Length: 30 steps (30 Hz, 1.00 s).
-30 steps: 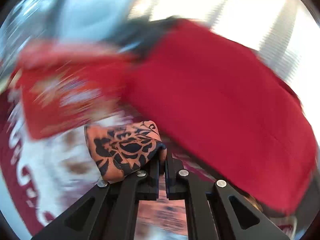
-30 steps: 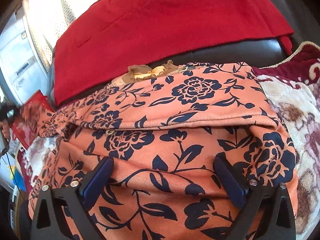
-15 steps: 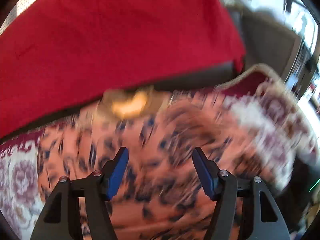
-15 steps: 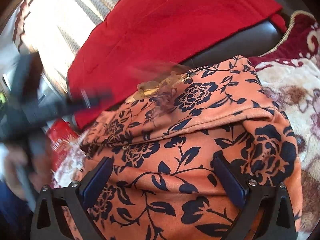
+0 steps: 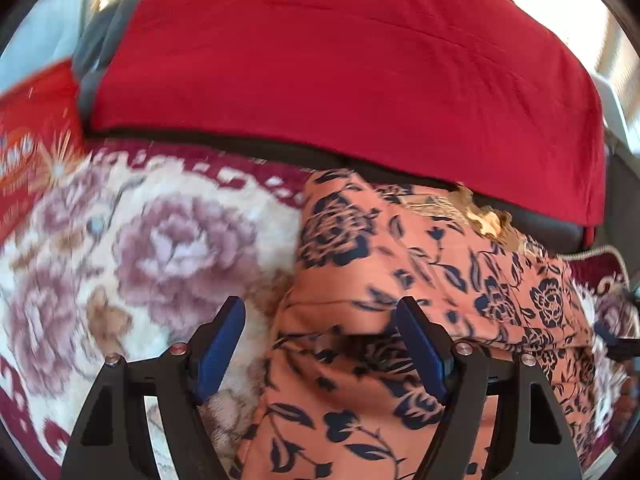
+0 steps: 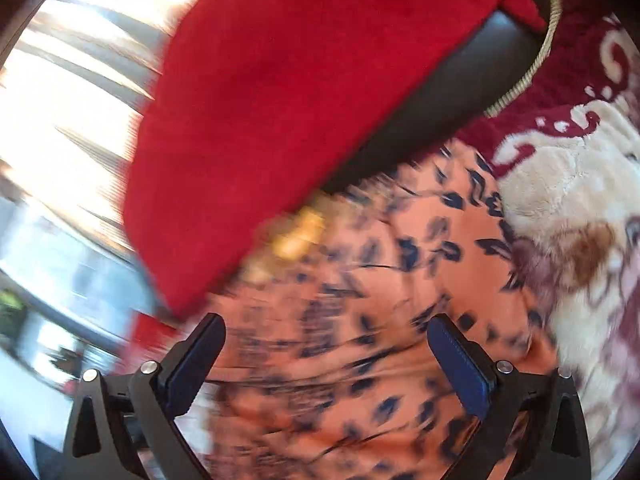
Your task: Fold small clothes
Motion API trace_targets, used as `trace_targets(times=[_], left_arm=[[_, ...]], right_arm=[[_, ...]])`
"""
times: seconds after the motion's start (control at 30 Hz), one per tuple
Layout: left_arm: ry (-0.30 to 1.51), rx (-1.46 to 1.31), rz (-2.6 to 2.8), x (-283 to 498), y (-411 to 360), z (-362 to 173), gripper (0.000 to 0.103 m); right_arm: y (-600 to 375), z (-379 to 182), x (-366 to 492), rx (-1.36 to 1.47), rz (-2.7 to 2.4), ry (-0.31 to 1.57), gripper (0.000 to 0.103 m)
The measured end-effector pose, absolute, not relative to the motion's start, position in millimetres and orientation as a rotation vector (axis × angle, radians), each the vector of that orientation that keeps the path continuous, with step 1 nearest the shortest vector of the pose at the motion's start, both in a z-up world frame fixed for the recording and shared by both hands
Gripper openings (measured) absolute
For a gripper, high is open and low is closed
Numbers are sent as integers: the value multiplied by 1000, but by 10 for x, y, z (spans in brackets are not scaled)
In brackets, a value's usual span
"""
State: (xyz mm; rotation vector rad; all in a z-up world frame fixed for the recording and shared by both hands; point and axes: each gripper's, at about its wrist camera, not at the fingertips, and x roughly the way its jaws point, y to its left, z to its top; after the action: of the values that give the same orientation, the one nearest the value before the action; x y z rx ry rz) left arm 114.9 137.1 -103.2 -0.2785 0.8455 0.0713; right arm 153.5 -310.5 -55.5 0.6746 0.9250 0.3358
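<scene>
Where the clothes are being folded, a plush blanket [image 5: 168, 240] with big mauve roses on cream and a maroon border covers the seat of a dark couch [image 6: 436, 92]. A red cloth [image 5: 340, 64] hangs over the couch's back, and bright striped light, perhaps a curtained window, glows behind it in the right wrist view. At the far left of the left wrist view a red printed bag or packet [image 5: 32, 140] shows, too blurred to read.

An orange garment with a dark floral print [image 5: 420, 280] lies folded on the blanket, its far edge against the base of the backrest, with a tan and gold patch [image 5: 484, 216] at that edge. The left gripper [image 5: 320, 344] hovers over the garment's left edge; its jaws have just been opening and now stand wide, blue pads [image 5: 220, 348] clear of the fabric, so it has let go. The right gripper [image 6: 326, 360] is also spread wide above the garment [image 6: 380, 280], gripping nothing.

Most of the right wrist view is smeared, so the print and the room at its left edge are hard to make out. The garment's near end runs out of view under both grippers, and I cannot tell what kind of garment it is.
</scene>
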Motion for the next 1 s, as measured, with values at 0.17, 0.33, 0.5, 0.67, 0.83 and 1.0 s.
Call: trace_targets(times=[0.17, 0.33, 0.5, 0.67, 0.83, 1.0], left_arm=[[831, -311, 81, 1083, 1562, -1075, 79], [794, -345, 86, 1076, 1694, -953, 78], [752, -353, 33, 1167, 1537, -800, 80], [1018, -48, -35, 1556, 960, -1297, 81], [1013, -32, -2, 1517, 958, -1316, 83], [866, -99, -30, 1500, 961, -873, 84]], right_arm=[[-2568, -645, 1810, 293, 263, 1114, 23], [-2424, 86, 1518, 68, 186, 882, 17], [-2581, -236, 1568, 68, 76, 894, 31], [-2800, -594, 1535, 288, 136, 988, 59], [-2991, -101, 1451, 373, 163, 845, 74], [-2734, 15, 1840, 555, 371, 831, 79]])
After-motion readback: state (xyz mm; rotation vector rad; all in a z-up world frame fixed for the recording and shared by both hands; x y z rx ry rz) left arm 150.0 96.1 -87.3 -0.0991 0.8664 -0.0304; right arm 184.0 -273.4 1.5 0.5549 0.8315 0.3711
